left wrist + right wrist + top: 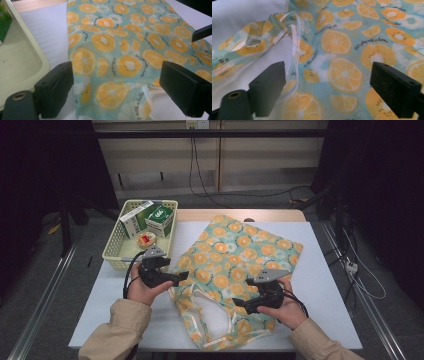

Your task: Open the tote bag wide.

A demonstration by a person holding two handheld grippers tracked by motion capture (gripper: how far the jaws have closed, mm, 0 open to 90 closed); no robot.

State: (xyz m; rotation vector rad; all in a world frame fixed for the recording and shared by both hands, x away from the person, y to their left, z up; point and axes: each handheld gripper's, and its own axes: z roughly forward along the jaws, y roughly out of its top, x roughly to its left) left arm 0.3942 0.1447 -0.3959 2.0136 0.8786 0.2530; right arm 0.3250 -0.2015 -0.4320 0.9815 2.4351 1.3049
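A teal cloth bag (240,255) printed with orange fruit slices lies flat on the white table, its handles (210,320) toward the near edge. My left gripper (181,278) is at the bag's left edge, jaws open. In the left gripper view the fabric (125,50) lies below and beyond the open left gripper (117,75), untouched by the pads. My right gripper (239,306) hovers over the bag's near right part, also open. In the right gripper view the right gripper (328,75) stands wide over the cloth (352,50), beside a looped handle (294,32).
A pale yellow basket (112,247) sits at the table's far left, just beyond my left hand; its wall (37,50) is close to the left jaw. It holds two green-and-white boxes (161,219) and a small round red item (146,239). White tabletop (325,280) lies right of the bag.
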